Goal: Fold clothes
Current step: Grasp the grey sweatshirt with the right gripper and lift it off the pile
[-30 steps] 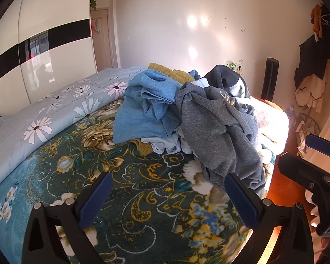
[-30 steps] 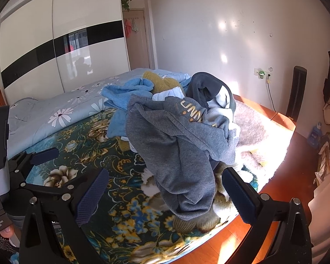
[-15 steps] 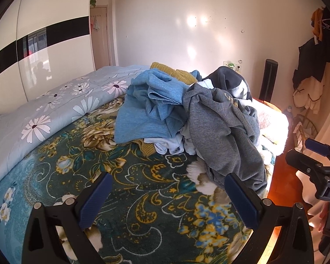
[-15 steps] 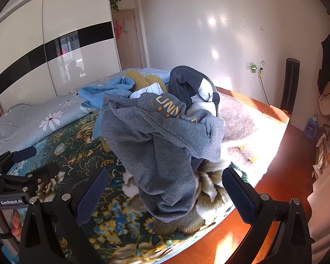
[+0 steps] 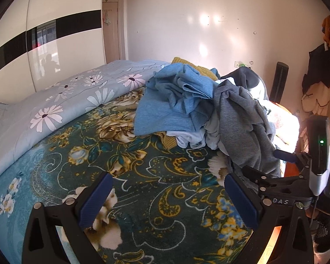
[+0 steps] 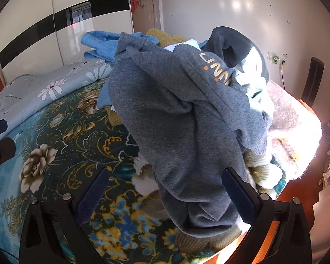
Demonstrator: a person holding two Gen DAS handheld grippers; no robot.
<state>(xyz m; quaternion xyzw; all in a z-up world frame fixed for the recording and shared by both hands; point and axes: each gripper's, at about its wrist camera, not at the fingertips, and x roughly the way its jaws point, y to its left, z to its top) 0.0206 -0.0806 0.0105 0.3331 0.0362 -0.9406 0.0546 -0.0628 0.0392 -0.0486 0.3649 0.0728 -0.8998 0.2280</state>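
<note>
The right gripper (image 6: 164, 194), fingers apart, hung before the crumpled grey sweatshirt (image 6: 176, 118) (topmost, likely first); the left gripper (image 5: 168, 199) also gaped, empty.

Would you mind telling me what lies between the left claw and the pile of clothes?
Only bare floral blanket lies between the open left claw and the clothes pile, as the left wrist view shows.

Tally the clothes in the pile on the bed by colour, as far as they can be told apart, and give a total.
Grey: 1, the grey sweatshirt
Blue: 1, the blue top
Mustard yellow: 1, the yellow knit
Dark navy: 1, the navy hooded top
Pale white-blue: 1, the pale garment
Total: 5 visible; more may lie hidden underneath.
</note>
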